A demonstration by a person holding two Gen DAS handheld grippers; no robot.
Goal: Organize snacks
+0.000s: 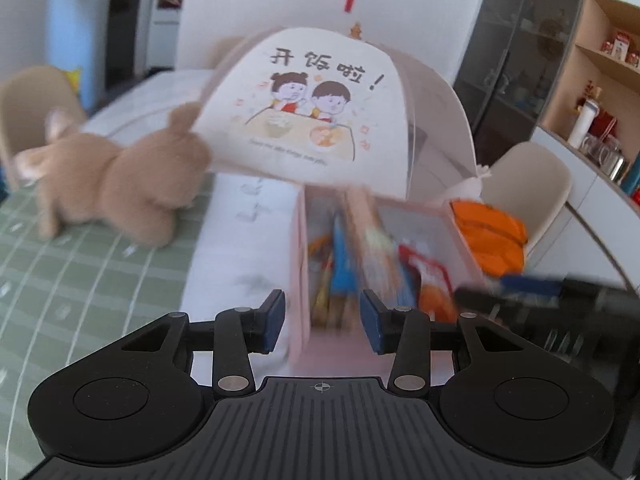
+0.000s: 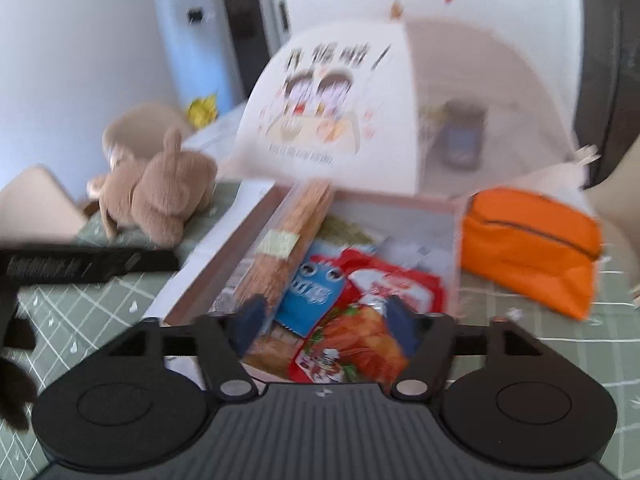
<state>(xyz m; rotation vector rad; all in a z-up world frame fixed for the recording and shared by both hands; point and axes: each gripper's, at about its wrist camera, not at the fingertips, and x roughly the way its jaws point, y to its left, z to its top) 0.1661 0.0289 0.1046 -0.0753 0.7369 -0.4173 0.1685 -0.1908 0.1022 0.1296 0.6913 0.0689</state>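
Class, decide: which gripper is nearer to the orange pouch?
Right. The right gripper hovers over the snack box beside the orange pouch; the left gripper sits at the box's far side.

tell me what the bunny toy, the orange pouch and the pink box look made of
Bunny toy: plush fabric, going by its fuzzy, matte tan pile.
Orange pouch: likely woven nylon or polyester; it creases softly, has a slight sheen and a dark zipper.
Pink box: probably cardboard, with thin, stiff, matte walls; blur leaves it uncertain.

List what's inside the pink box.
In the pink box: a long brown packet leaning on the left wall, a blue snack pack, a red pack and a red-orange pack. Anything beneath them is covered; blur hides labels.
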